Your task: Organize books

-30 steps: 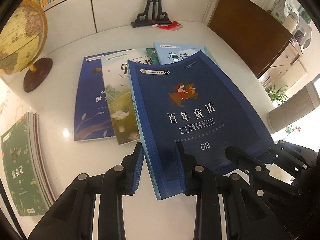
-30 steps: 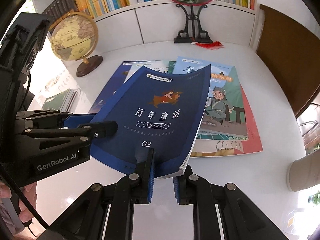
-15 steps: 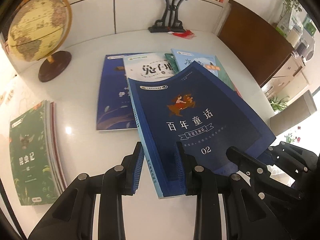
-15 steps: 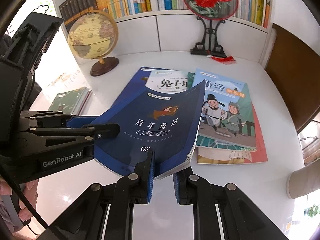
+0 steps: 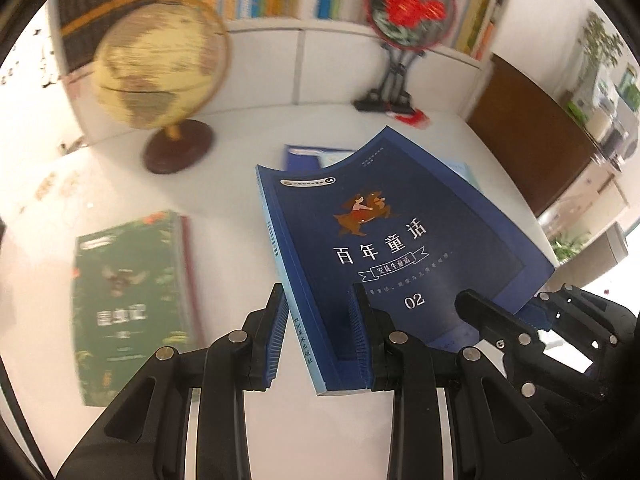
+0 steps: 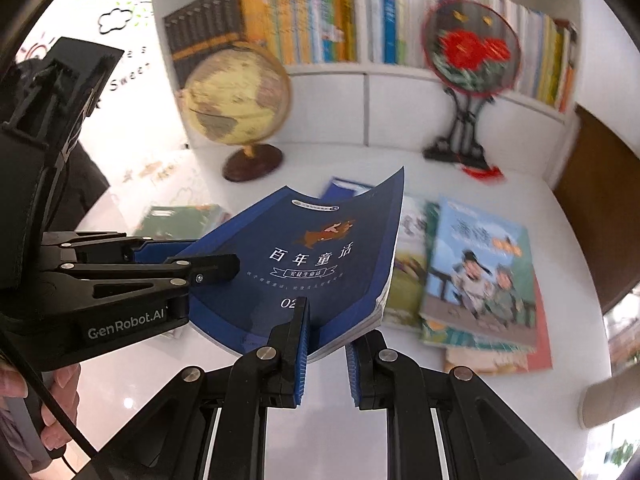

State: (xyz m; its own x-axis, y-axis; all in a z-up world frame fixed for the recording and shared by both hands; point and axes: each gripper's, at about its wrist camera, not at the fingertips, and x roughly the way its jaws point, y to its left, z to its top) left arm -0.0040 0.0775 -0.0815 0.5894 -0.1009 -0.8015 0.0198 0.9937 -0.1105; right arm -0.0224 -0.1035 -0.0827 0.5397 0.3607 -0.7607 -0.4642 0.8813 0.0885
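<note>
A dark blue book with white Chinese title and "02" hangs bent above the white table. My left gripper is shut on its spine-side near corner. In the right wrist view the same blue book is pinched at its page-side near corner by my right gripper, one finger on the cover and one beneath the pages. The left gripper reaches in from the left there. A green book stack lies flat to the left, below the lifted book. Other books lie spread on the table: a light blue illustrated one over a red one.
A globe stands at the back left and a round red-flower fan on a black stand at the back. Behind them a white bookshelf is packed with upright books. A brown cabinet borders the right. A person's hand grips the left handle.
Both grippers have carried the blue book up and to the left, away from the spread books and closer to the green stack. More of the bookshelf shows now. Both grips are unchanged.
</note>
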